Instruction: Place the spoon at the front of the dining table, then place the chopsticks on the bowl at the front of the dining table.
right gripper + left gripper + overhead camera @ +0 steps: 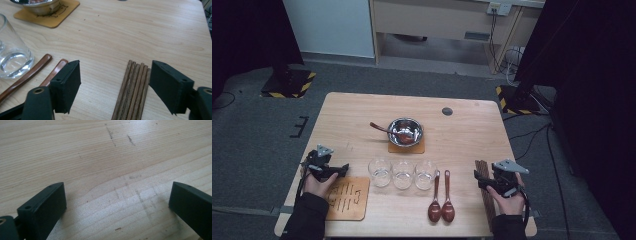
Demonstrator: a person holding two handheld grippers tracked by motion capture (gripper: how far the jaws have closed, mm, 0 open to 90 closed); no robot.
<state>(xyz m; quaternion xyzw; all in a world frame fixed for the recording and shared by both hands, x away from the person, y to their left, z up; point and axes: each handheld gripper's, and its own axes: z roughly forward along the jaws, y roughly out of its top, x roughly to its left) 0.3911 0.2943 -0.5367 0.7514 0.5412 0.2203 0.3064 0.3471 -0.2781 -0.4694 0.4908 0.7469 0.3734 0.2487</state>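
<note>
A bundle of dark brown wooden chopsticks (483,192) lies flat at the lower right of the high view, along the table's right edge. In the right gripper view the sticks (133,91) sit packed side by side, running from bottom centre slightly up and right.

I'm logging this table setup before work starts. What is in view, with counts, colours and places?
table: one, light wood, centre.
metal bowl: one, silver, on an orange-brown coaster, mid-table, a spoon resting in it.
glasses: three, clear, in a row near the front.
wooden spoons: two, reddish brown, side by side right of the glasses.
chopsticks: a brown bundle, front right, below the right gripper.
wooden mat: one, orange-brown, front left.
left gripper: black, open over bare wood.
right gripper: black, open above the chopsticks.
</note>
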